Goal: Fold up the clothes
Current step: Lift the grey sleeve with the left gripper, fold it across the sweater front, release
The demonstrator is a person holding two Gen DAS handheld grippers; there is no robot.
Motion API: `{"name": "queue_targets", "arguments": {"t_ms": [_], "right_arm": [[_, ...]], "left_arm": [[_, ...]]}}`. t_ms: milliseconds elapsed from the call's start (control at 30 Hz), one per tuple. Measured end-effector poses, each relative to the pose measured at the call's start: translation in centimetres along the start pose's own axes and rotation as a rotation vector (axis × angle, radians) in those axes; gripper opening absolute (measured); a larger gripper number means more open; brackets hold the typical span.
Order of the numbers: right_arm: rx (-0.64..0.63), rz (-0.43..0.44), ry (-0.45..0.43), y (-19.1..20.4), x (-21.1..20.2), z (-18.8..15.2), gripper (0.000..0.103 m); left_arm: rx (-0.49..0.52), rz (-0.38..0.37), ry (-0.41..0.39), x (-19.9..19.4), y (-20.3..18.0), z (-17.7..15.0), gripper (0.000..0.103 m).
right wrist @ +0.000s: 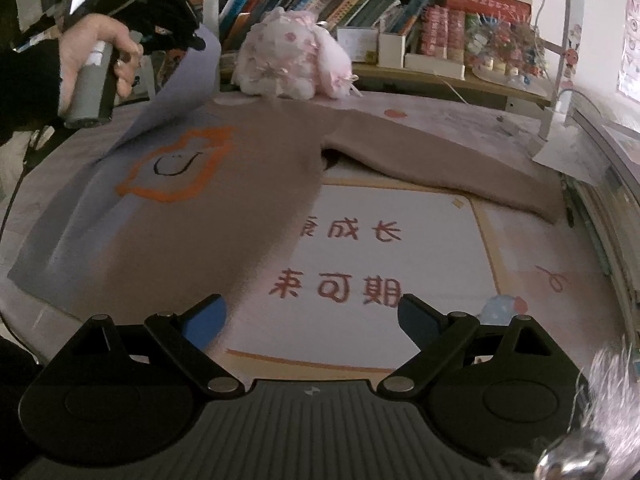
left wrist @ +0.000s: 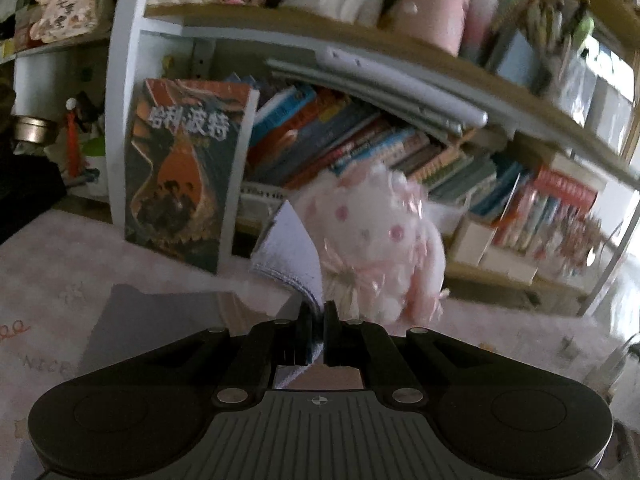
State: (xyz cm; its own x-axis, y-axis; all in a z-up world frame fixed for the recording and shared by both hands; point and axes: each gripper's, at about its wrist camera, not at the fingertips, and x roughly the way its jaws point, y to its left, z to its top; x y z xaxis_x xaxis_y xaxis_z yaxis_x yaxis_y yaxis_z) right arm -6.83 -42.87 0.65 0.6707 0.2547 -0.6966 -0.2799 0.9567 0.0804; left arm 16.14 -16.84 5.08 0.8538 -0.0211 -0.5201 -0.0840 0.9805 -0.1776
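Sweater (right wrist: pixel 208 208) lay on the desk (right wrist: pixel 520 240); left gripper (left wrist: pixel 318 320) pinched its raised edge, right gripper (right wrist: pixel 310 312) gaped wide.

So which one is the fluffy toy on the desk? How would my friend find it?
Look at the back of the desk, just under the shelf of books. The plush toy sits there, right behind the brown sweater. It is the only soft, round thing around: white and pink with pink spots and little ribbon bows, while everything beside it is flat or boxy.
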Motion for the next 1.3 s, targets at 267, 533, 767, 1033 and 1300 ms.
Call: {"name": "queue_targets", "arguments": {"t_ms": [267,533,767,1033,1300], "right_arm": [[0.013,-0.011,0.017,-1.0,-0.5,-0.6,0.093],[0.034,-0.036,0.03,-1.1,-0.8,-1.0,0.093],[0.022,-0.009,0.02,0.1,-0.3,-0.6,0.093],[0.045,0.018,0.025,1.8,1.2,0.0,0.092],[0.144,-0.038,0.046,3.7,2.4,0.2,0.09]], "left_arm": [[0.067,0.031,0.082,2.6,-2.1,-2.5,0.009],[0.127,-0.173,0.173,2.3,-6.3,-4.2,0.059],[0.24,-0.378,0.126,-3.3,-6.9,-4.8,0.069],[0.397,-0.021,0.193,-7.7,2.9,-9.3,0.07],[0.325,0.176,0.24,-11.2,12.8,-11.6,0.08]]}}
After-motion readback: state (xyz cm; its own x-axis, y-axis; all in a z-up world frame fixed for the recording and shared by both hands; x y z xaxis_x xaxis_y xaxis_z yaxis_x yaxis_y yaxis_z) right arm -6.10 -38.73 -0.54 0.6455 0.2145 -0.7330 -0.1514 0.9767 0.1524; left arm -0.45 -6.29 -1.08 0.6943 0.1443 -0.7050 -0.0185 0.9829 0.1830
